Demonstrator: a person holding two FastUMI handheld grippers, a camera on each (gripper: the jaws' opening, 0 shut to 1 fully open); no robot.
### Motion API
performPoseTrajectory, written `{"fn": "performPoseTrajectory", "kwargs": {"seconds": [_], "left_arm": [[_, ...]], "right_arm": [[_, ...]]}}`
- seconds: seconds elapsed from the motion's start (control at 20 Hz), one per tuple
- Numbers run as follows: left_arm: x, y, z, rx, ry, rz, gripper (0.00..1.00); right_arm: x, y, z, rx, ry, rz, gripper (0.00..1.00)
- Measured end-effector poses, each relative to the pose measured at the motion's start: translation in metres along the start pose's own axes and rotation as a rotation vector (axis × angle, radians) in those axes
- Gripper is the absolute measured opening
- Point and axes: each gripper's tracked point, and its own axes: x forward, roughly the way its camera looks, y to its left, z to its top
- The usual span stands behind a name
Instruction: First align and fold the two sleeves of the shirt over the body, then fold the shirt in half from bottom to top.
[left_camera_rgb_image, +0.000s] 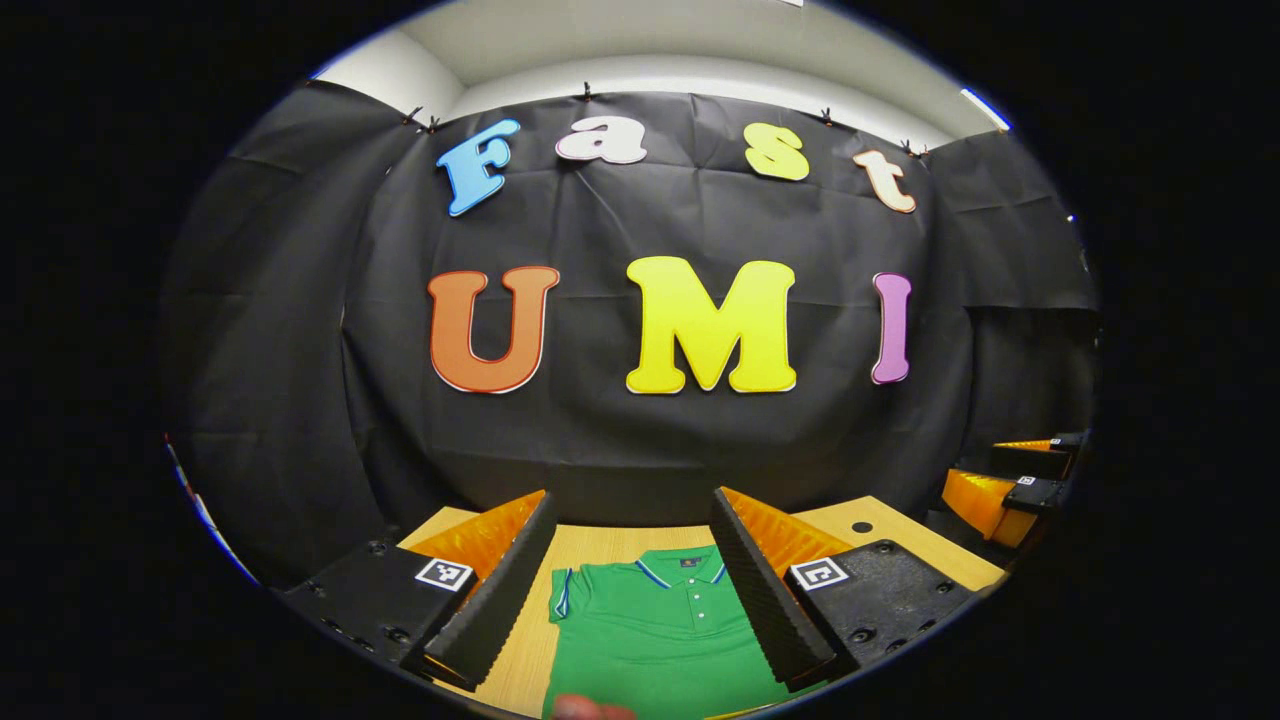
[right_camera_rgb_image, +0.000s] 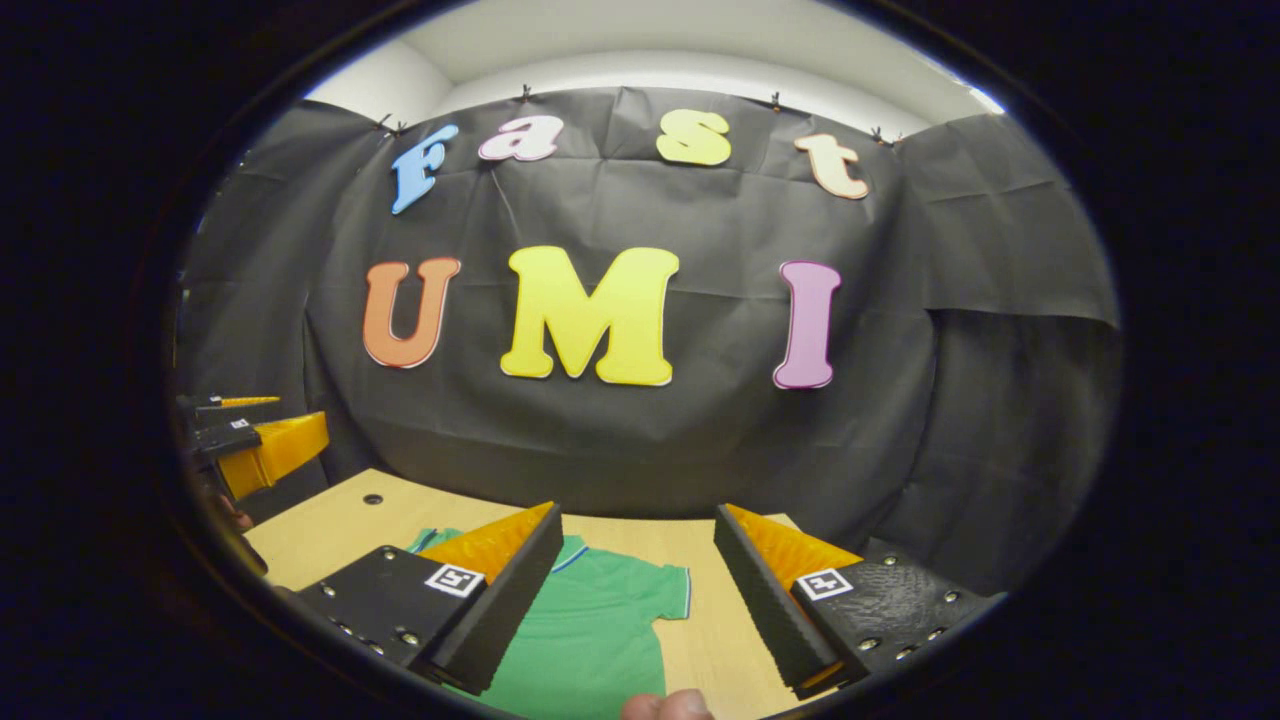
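Left gripper view: shirt (left_camera_rgb_image: 655, 630) on table (left_camera_rgb_image: 590, 548).

Shirt (left_camera_rgb_image: 660, 630): lower body cut off at the left gripper view's bottom edge; one sleeve hidden behind a gripper finger (left_camera_rgb_image: 765, 590). Right gripper view: collar covered by a finger (right_camera_rgb_image: 500, 590); hem out of frame.

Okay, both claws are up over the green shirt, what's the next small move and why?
Probably lower the right claw onto the short sleeve lying spread out on the table. The green shirt lies flat with its collar toward the wall, the sleeves look unfolded, and both claws, including the left claw, are open and holding nothing, so a sleeve fold comes first.
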Motion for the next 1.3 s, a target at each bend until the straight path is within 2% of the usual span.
{"fn": "performPoseTrajectory", "kwargs": {"seconds": [0.35, 0.5, 0.65, 0.85, 1.1, 1.3], "left_arm": [[0.006, 0.013, -0.009, 0.000, 0.023, 0.047, 0.99], [0.012, 0.013, -0.014, -0.002, 0.038, 0.042, 0.99], [0.011, 0.013, -0.022, -0.007, 0.056, 0.032, 0.99], [0.004, 0.015, -0.045, -0.001, 0.131, 0.059, 0.99], [-0.005, 0.010, -0.059, 0.002, 0.193, 0.094, 1.00], [-0.012, 0.012, -0.078, -0.026, 0.262, 0.142, 1.00]], "right_arm": [[0.020, 0.003, -0.006, -0.001, 0.024, 0.031, 0.98], [0.040, -0.007, -0.023, 0.024, 0.080, 0.047, 0.96], [0.079, -0.035, -0.063, 0.036, 0.192, 0.033, 0.98], [0.146, -0.062, -0.137, 0.036, 0.353, 0.040, 0.98], [0.238, -0.083, -0.215, 0.018, 0.461, 0.033, 0.98], [0.293, -0.078, -0.266, -0.017, 0.513, 0.059, 0.98]]}}
